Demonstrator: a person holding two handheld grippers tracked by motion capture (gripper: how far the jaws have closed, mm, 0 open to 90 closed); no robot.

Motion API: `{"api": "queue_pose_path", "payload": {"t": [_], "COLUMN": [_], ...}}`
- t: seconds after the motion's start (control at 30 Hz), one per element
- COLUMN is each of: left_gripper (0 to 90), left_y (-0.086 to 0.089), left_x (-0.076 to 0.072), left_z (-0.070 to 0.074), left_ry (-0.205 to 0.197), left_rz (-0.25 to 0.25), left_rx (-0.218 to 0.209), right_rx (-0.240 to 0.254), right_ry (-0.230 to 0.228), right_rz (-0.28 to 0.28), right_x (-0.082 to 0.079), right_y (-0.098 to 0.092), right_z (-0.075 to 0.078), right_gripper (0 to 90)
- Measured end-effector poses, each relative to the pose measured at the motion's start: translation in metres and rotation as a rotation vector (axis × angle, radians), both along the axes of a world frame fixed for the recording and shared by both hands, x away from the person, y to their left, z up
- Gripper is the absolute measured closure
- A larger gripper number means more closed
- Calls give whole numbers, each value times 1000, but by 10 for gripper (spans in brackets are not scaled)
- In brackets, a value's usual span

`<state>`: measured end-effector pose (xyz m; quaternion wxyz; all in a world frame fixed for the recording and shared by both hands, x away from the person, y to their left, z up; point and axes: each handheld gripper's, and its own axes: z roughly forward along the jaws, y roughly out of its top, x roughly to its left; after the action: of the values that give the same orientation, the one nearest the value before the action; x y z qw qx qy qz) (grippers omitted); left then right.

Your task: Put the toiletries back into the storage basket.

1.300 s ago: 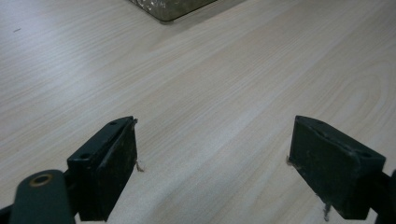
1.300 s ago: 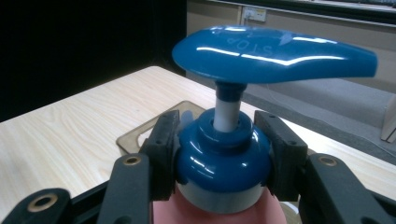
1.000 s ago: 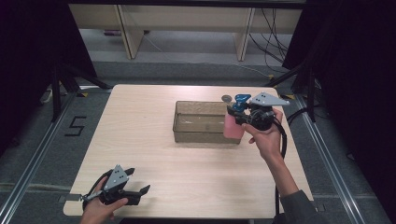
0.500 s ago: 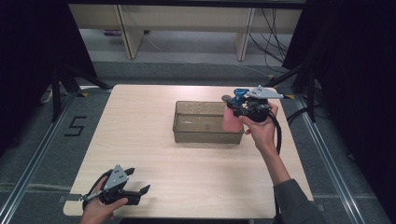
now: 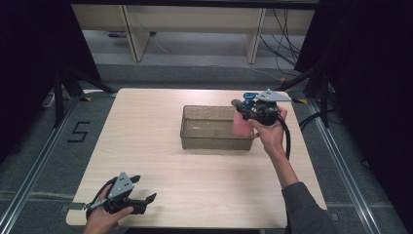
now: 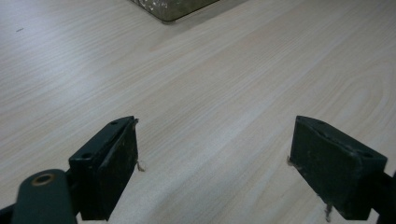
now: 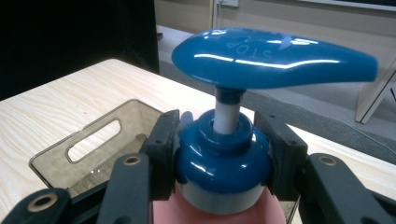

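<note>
The pink pump bottle [image 5: 240,124], clamped by the right hand-held gripper [image 5: 246,116], has been carried to the bin's [image 5: 214,141] right end, ready for lowering; the left hand-held gripper [image 5: 141,195] rests open and empty.

A pale wooden table [image 5: 160,146] is set on a grey floor [image 5: 44,161], where a "5" [image 5: 78,131] is marked in black. Light-coloured furniture legs [image 5: 131,34] and what may be loose cables [image 5: 287,29] are seen behind, flanked by black curtains [image 5: 370,73].

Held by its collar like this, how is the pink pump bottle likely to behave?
The pump bottle looks rigid, so the right gripper probably won't crush it. Its glossy blue collar may be slippery, and the body hanging below could swing. Set down, its tall shape might tip in the bin.
</note>
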<state>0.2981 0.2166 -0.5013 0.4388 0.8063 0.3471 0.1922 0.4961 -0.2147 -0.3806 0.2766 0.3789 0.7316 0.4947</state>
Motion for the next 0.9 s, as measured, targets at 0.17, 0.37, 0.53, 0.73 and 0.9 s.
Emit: {"api": "queue_pose_path", "payload": {"t": [0.17,0.37,0.53,0.73,0.9], "left_gripper": [149,149,149,149,149], "left_y": [0,-1,-1,-1,-1], "left_x": [0,0,0,-1,-1], "left_z": [0,0,0,0,0], "left_ry": [1,-3,-3,-2,-1], "left_rz": [1,4,5,10,11], "left_rx": [-1,-4,-4,3,4], "right_rx": [12,4,5,6,7], "right_ry": [29,26,39,58,45], "right_rz": [0,0,2,-18,-6], "right_x": [3,7,7,7,8], "right_y": [2,2,0,-1,-3], "right_z": [-5,-10,-14,-22,-26], "right_gripper": [536,536,536,536,536]}}
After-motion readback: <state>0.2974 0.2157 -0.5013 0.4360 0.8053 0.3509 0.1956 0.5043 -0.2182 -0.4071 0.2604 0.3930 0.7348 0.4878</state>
